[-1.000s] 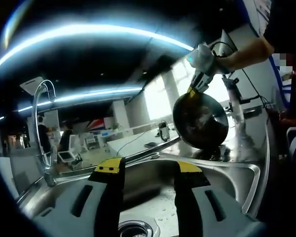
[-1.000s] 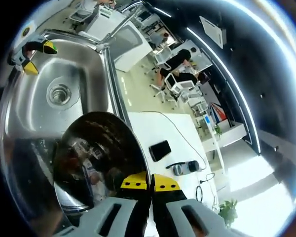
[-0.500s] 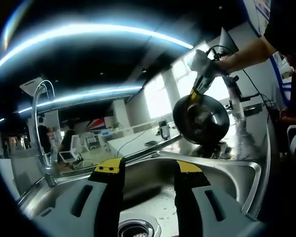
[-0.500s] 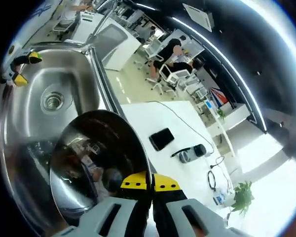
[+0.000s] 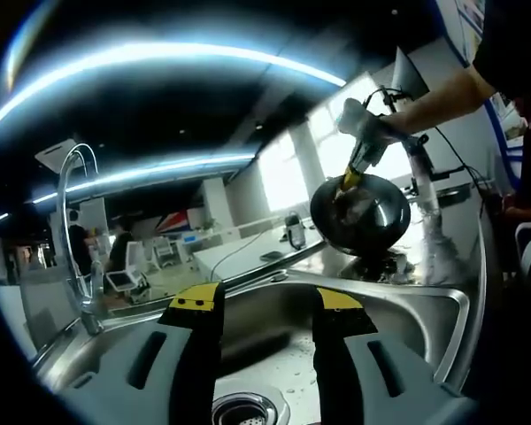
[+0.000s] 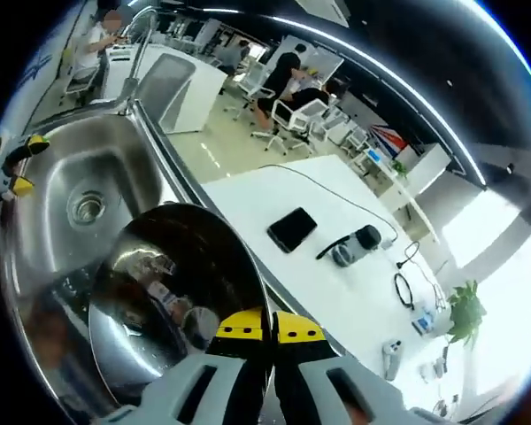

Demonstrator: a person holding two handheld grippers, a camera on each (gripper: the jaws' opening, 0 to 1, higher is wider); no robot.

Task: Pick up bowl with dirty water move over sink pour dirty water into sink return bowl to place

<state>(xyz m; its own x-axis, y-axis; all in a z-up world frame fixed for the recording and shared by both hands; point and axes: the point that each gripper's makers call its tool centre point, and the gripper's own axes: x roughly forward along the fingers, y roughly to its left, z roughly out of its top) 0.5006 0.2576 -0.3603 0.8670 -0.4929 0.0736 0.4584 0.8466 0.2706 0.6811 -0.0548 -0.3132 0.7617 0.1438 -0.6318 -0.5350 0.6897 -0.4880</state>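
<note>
Dim ceiling with streaked strip lights (image 5: 159, 57), blown-out windows (image 5: 283, 181), fisheye-warped edges

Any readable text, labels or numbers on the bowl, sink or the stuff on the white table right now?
No text can be read.
Bowl, held by the right gripper: only reflections, no label.
Sink: bare steel, no marking.
Dark flat device on the white table: blank face, nothing readable.
Blue signage at the wall: too blurred to read.
</note>
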